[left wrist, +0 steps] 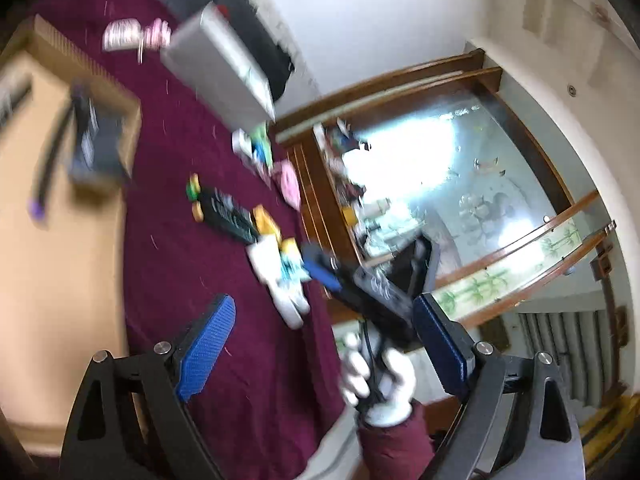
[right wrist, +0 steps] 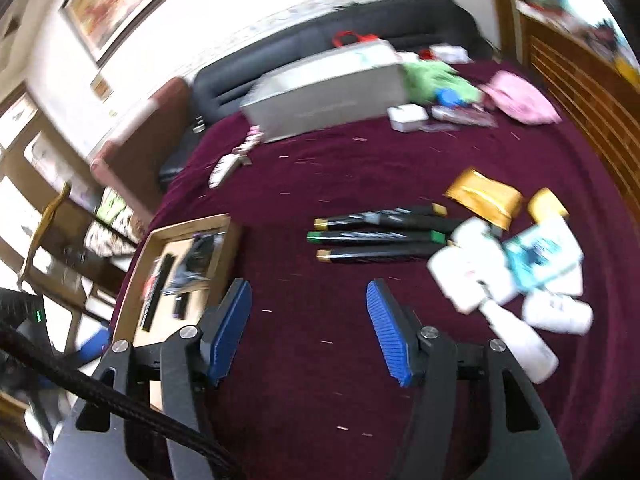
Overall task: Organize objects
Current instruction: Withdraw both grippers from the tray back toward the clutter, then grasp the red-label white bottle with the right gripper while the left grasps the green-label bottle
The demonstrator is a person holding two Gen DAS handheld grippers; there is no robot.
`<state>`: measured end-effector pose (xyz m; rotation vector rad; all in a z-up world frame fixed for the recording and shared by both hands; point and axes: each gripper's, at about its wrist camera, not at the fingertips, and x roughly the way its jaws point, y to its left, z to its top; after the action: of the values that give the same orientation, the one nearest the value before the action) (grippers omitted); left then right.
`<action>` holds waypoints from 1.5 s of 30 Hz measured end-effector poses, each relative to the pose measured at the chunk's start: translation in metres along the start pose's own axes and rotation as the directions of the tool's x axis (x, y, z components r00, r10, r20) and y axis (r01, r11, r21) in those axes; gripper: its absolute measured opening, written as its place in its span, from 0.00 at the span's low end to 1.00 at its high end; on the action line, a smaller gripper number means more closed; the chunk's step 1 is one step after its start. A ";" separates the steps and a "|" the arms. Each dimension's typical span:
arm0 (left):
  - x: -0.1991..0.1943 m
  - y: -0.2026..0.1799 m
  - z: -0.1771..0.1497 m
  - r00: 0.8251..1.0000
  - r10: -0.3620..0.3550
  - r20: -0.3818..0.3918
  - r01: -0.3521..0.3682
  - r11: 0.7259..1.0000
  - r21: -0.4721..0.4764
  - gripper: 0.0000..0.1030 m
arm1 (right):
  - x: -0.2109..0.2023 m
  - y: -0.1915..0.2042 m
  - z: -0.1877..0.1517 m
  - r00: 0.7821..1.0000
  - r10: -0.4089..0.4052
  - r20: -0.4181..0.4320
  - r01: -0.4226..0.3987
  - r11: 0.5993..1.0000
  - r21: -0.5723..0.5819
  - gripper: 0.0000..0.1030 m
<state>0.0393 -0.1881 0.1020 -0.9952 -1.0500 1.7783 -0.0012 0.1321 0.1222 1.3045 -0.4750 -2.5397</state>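
Observation:
Several black markers (right wrist: 380, 236) with green and yellow caps lie side by side on the maroon cloth (right wrist: 320, 168). Left of them stands a wooden tray (right wrist: 224, 236) with dark items in it. My right gripper (right wrist: 310, 332) hovers open over bare cloth in front of the markers, nothing between its blue pads. In the blurred left wrist view my left gripper (left wrist: 324, 344) is wide open and empty. Beyond it are the markers (left wrist: 228, 212), the tray (left wrist: 128, 120) and the right gripper (left wrist: 368, 268), held by a white-gloved hand (left wrist: 380, 380).
White bottles and a teal packet (right wrist: 508, 268) are piled right of the markers, with a gold pouch (right wrist: 484, 196) behind. A grey box (right wrist: 328, 92), green items (right wrist: 436, 76) and a pink cloth (right wrist: 520, 96) sit at the back. A wooden cabinet (right wrist: 580, 80) borders the right side.

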 end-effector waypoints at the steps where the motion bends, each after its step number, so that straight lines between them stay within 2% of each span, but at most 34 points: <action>1: 0.010 0.002 -0.008 1.000 0.011 -0.011 -0.011 1.000 -0.006 0.84 | 0.002 -0.007 0.002 1.000 0.003 -0.008 -0.002 1.000 0.015 0.58; 3: 0.022 0.007 -0.017 0.999 0.030 -0.028 -0.030 0.999 -0.022 0.84 | 0.016 -0.021 0.006 0.999 0.001 -0.036 0.000 0.999 0.037 0.58; 5: 0.028 0.008 -0.023 0.994 0.101 -0.030 -0.102 0.995 -0.006 0.84 | 0.023 -0.035 0.012 0.998 -0.056 -0.024 0.057 0.998 0.039 0.58; 7: 0.028 0.001 -0.026 0.974 0.226 -0.006 -0.225 0.972 0.073 0.84 | 0.029 -0.046 0.017 0.992 -0.121 -0.017 0.122 0.992 0.030 0.58; 9: 0.024 -0.004 -0.030 0.954 0.301 0.006 -0.299 0.945 0.129 0.84 | 0.038 -0.064 0.019 0.987 -0.154 -0.044 0.155 0.987 0.035 0.58; 15: 0.025 -0.014 -0.028 0.940 0.339 0.037 -0.340 0.923 0.180 0.84 | 0.058 -0.087 0.020 0.991 -0.095 -0.099 0.102 0.993 0.064 0.57; 16: 0.028 -0.016 -0.028 0.934 0.354 0.039 -0.355 0.915 0.191 0.84 | 0.063 -0.086 0.020 0.989 -0.096 -0.112 0.103 0.993 0.057 0.58; 18: 0.028 -0.015 -0.034 0.923 0.383 0.041 -0.383 0.900 0.206 0.84 | 0.076 -0.079 0.020 0.978 -0.147 -0.148 0.150 0.989 0.009 0.57; 19: 0.030 -0.016 -0.034 0.916 0.399 0.040 -0.398 0.892 0.213 0.84 | 0.080 -0.076 0.017 0.971 -0.179 -0.161 0.179 0.984 -0.015 0.52; 20: 0.031 -0.015 -0.034 0.908 0.417 0.036 -0.414 0.883 0.223 0.84 | 0.086 -0.073 0.015 0.960 -0.217 -0.174 0.213 0.976 -0.042 0.39; 21: 0.036 -0.017 -0.033 0.895 0.445 0.025 -0.437 0.867 0.240 0.84 | 0.093 -0.072 0.011 0.950 -0.246 -0.190 0.238 0.969 -0.064 0.33; 22: 0.044 -0.021 -0.031 0.875 0.484 0.016 -0.470 0.840 0.271 0.84 | 0.096 -0.071 0.009 0.947 -0.256 -0.194 0.247 0.967 -0.069 0.31; 24: 0.056 -0.028 -0.029 0.857 0.515 0.019 -0.490 0.803 0.339 0.84 | 0.094 -0.071 0.004 0.952 -0.253 -0.173 0.246 0.967 -0.063 0.31; 25: 0.068 -0.037 -0.027 0.841 0.540 0.024 -0.502 0.763 0.408 0.84 | 0.091 -0.074 0.001 0.960 -0.222 -0.169 0.219 0.975 -0.038 0.31; 26: 0.076 -0.040 -0.024 0.831 0.556 0.026 -0.509 0.739 0.441 0.84 | 0.085 -0.079 -0.002 0.969 -0.185 -0.161 0.186 0.982 -0.006 0.31; 27: 0.091 -0.047 -0.020 0.810 0.585 0.031 -0.519 0.692 0.502 0.84 | 0.079 -0.083 -0.006 0.978 -0.153 -0.144 0.158 0.987 0.022 0.31; 31: 0.141 -0.050 -0.001 0.754 0.655 0.057 -0.546 0.575 0.610 0.81 | 0.046 -0.106 -0.024 0.999 -0.042 -0.013 0.043 0.992 0.116 0.31; 33: 0.165 -0.044 0.007 0.739 0.673 0.041 -0.545 0.560 0.624 0.80 | 0.025 -0.123 -0.037 0.998 0.021 0.066 -0.031 0.987 0.155 0.31; 35: 0.192 -0.041 0.011 0.739 0.673 0.004 -0.518 0.565 0.642 0.80 | 0.003 -0.140 -0.048 0.990 0.046 0.133 -0.071 0.979 0.189 0.31; 36: 0.205 -0.041 0.009 0.740 0.672 -0.006 -0.504 0.561 0.657 0.80 | -0.005 -0.149 -0.052 0.986 0.056 0.156 -0.088 0.974 0.208 0.31; 37: 0.224 -0.042 0.005 0.733 0.680 -0.007 -0.500 0.546 0.672 0.80 | -0.012 -0.157 -0.055 0.982 0.067 0.178 -0.108 0.967 0.232 0.31; 38: 0.233 -0.042 0.005 0.730 0.684 -0.008 -0.501 0.542 0.674 0.80 | -0.020 -0.169 -0.060 0.974 0.086 0.208 -0.140 0.956 0.258 0.31; 41: 0.271 -0.041 0.001 0.721 0.693 -0.017 -0.518 0.554 0.652 0.80 | -0.032 -0.195 -0.068 0.956 0.116 0.269 -0.199 0.930 0.308 0.31; 43: 0.294 -0.040 0.001 0.722 0.692 -0.016 -0.536 0.574 0.620 0.80 | -0.032 -0.204 -0.069 0.947 0.136 0.292 -0.235 0.912 0.335 0.31; 45: 0.310 -0.037 0.001 0.706 0.708 -0.005 -0.567 0.570 0.594 0.80 | -0.033 -0.209 -0.068 0.938 0.158 0.308 -0.266 0.899 0.348 0.31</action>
<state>-0.0604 0.1063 0.0691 -1.2571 0.0842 2.2691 0.0589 0.3242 0.0274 0.9376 -1.1605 -2.5241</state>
